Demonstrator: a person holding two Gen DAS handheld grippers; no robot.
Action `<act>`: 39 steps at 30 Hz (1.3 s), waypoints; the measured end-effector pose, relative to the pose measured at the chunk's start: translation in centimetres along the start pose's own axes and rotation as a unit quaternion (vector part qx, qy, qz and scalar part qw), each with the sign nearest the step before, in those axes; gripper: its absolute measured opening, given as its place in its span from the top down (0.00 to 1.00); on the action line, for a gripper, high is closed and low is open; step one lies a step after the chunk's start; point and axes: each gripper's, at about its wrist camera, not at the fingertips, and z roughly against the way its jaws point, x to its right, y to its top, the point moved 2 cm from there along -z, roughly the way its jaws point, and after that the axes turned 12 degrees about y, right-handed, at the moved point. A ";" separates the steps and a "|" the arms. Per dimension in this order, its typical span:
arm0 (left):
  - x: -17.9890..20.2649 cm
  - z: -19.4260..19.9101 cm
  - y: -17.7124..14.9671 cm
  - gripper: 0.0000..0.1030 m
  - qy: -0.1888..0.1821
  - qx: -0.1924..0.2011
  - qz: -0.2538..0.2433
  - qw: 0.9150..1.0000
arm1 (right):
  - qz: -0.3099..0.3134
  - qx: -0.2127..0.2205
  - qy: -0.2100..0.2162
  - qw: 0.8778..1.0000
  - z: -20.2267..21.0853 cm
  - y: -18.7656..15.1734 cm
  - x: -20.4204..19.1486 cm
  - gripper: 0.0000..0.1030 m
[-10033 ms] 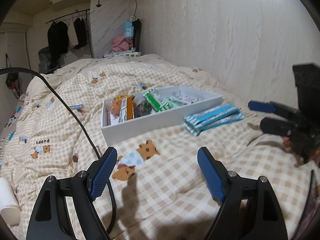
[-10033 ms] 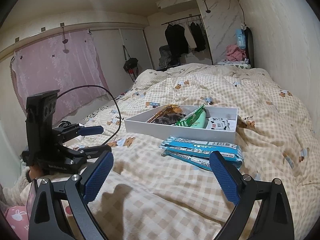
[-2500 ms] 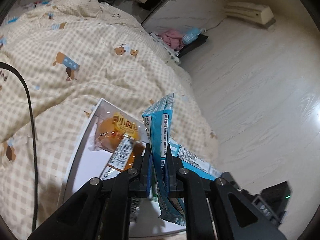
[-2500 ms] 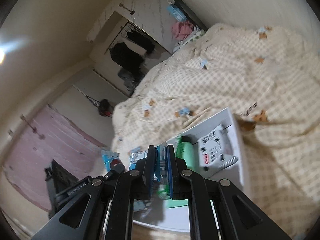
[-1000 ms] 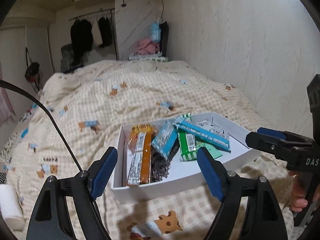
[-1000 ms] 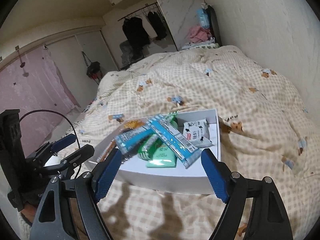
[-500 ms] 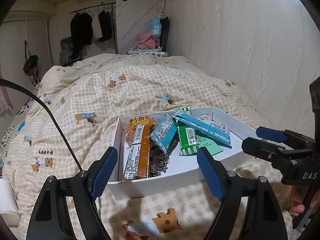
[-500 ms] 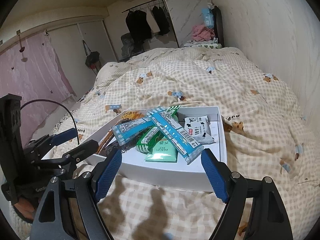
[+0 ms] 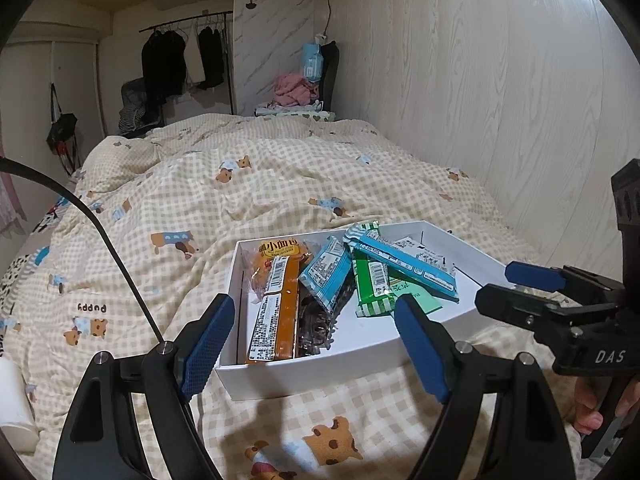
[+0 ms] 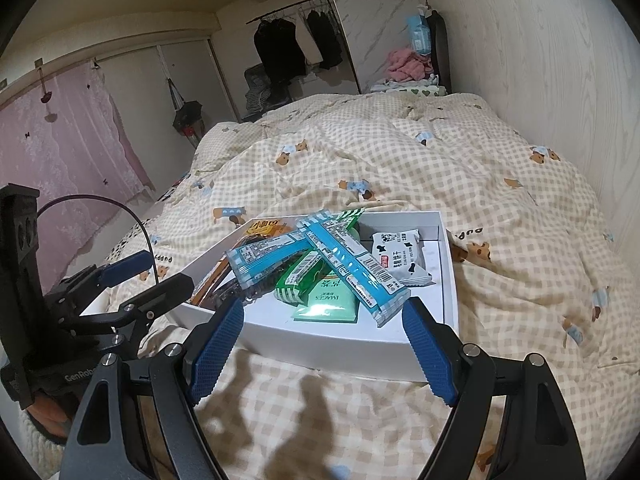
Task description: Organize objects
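Left wrist: left gripper (image 9: 316, 344) spread, empty; white box (image 9: 320, 376) just ahead, blue packets (image 9: 400, 260) inside, long axis near-right to far-left.
Right wrist: right gripper (image 10: 320, 344) spread, empty; box (image 10: 340, 350) equally near.

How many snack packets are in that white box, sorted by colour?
Blue: 2, a long blue packet crossing a second blue packet
Green: 2, a striped green packet on a pale green pouch
Orange: 2, an orange bun pack and an orange bar
White: 1, a white packet
Dark: 1, a dark packet
Total: 8 visible in the white box
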 end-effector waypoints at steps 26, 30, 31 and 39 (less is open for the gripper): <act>0.1 0.1 -0.1 0.00 0.011 0.001 -0.008 1.000 | 0.006 -0.001 0.004 1.000 -0.1 -0.2 -0.3 0.00; 0.2 0.0 0.0 0.00 0.011 0.000 -0.008 1.000 | 0.006 -0.001 0.004 1.000 -0.1 -0.2 -0.3 0.00; 0.2 -0.1 -0.1 0.00 0.011 0.000 -0.008 1.000 | 0.006 -0.001 0.004 1.000 -0.1 -0.2 -0.4 0.00; 0.3 -0.3 -0.2 0.00 0.010 -0.003 -0.009 1.000 | 0.006 -0.001 0.004 1.000 -0.1 -0.2 -0.3 0.00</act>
